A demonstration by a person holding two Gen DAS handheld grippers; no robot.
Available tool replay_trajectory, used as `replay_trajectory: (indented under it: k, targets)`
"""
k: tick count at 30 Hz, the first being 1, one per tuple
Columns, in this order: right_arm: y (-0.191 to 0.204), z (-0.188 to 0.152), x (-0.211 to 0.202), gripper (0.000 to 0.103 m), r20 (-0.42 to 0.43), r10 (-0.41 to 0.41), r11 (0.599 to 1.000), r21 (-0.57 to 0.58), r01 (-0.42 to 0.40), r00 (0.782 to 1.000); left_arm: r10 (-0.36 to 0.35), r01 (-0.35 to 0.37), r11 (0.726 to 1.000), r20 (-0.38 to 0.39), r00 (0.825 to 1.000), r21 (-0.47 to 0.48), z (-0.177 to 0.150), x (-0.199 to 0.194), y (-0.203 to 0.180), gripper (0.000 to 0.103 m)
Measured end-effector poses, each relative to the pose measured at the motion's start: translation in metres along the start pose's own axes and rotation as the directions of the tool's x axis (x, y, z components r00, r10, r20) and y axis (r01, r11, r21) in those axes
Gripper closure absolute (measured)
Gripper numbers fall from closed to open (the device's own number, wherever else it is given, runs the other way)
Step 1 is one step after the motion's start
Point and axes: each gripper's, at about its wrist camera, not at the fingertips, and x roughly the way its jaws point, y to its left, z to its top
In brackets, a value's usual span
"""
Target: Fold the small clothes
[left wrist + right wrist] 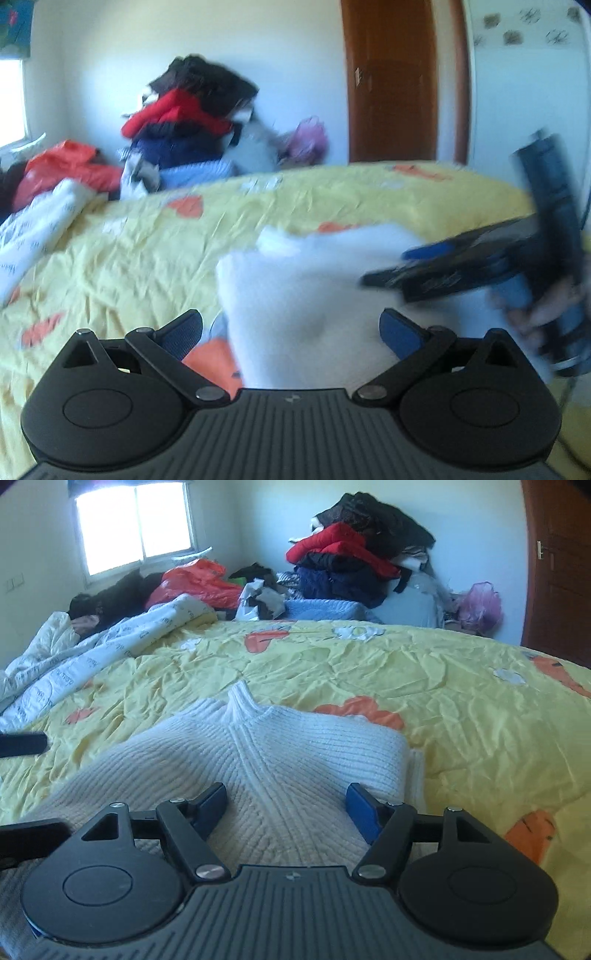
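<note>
White ribbed knit, one folded sweater (258,760) with a stubby collar lies mid-bed on the crinkled yellow sheet (461,716). Both grippers, left (291,332) and right (286,805), hover with fingers released, grasping nothing.

Straight ahead of the claw spreads a crumpled yellow bedspread (369,672) printed with orange and white flowers. Beyond its far edge, ahead and a little to the right, a tall heap of dark, red and navy clothes (362,546) leans against the pale wall, resting on a light blue knitted blanket (325,609). Further right lies a pink plastic bag (480,605), and at the far right stands a brown wooden door (557,572). Ahead to the left, a white printed quilt (92,653) lies bunched up, with an orange plastic bag (195,579) behind it under a bright window (133,520).
</note>
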Motion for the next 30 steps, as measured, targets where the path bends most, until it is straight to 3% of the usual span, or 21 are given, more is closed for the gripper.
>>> replay_trajectory:
  k: [4,8,11,12,14,15,17,18,21,24,27,28,30]
  targets:
    - [-0.006,0.0,-0.008,0.032,0.012,0.009,0.999,0.036,-0.01,1.0,0.009,-0.009,1.0,0.032,0.999,0.01,-0.009,-0.004,-0.003,0.001]
    - [-0.007,0.008,-0.034,0.034,0.028,-0.005,0.985,0.174,0.0,1.0,0.028,-0.032,0.999,0.077,0.997,0.041,-0.004,-0.018,-0.007,0.001]
    - [-0.002,0.007,-0.065,0.031,0.101,0.07,0.963,0.254,-0.094,0.992,-0.005,-0.004,0.998,0.142,0.99,0.065,-0.003,-0.032,-0.014,0.001]
    - [-0.002,0.004,-0.071,0.027,0.117,0.103,0.951,0.278,-0.132,0.988,-0.02,0.011,0.997,0.125,0.992,0.071,-0.003,-0.029,-0.017,0.001]
    - [-0.002,-0.006,-0.065,0.023,0.07,0.171,0.928,0.324,-0.185,0.983,-0.047,0.048,0.995,-0.004,0.999,0.088,-0.012,-0.005,-0.029,0.0]
    - [-0.003,-0.014,-0.055,0.026,0.037,0.192,0.929,0.317,-0.193,0.981,-0.051,0.052,0.995,-0.012,0.999,0.089,-0.019,0.003,-0.033,0.0]
    - [-0.003,-0.026,-0.046,0.033,0.056,0.173,0.963,0.197,-0.181,0.983,-0.042,0.037,0.996,0.058,0.997,0.085,-0.03,0.004,-0.036,0.0]
    - [-0.002,-0.024,-0.047,0.035,0.048,0.157,0.97,0.179,-0.163,0.986,-0.042,0.038,0.997,0.045,0.998,0.074,-0.027,0.003,-0.035,0.0]
    - [0.001,-0.012,-0.055,0.034,0.016,0.138,0.968,0.21,-0.138,0.99,-0.024,0.023,0.998,0.022,0.999,0.062,-0.018,-0.01,-0.029,0.0]
    - [0.01,-0.01,-0.08,0.031,0.04,0.101,0.966,0.237,-0.107,0.994,0.033,-0.046,0.993,0.11,0.993,0.113,-0.027,-0.042,-0.031,0.0]
    - [0.014,-0.022,-0.101,0.03,0.088,0.165,0.949,0.259,-0.182,0.982,-0.012,-0.008,0.993,0.175,0.984,0.114,-0.04,-0.066,-0.034,0.0]
    - [0.014,-0.028,-0.104,0.03,0.086,0.19,0.939,0.274,-0.207,0.978,-0.042,0.022,0.992,0.163,0.986,0.124,-0.044,-0.066,-0.037,0.0]
    - [0.009,-0.042,-0.096,0.034,0.038,0.212,0.928,0.305,-0.214,0.976,-0.077,0.072,0.988,0.031,0.997,0.14,-0.049,-0.044,-0.046,0.0]
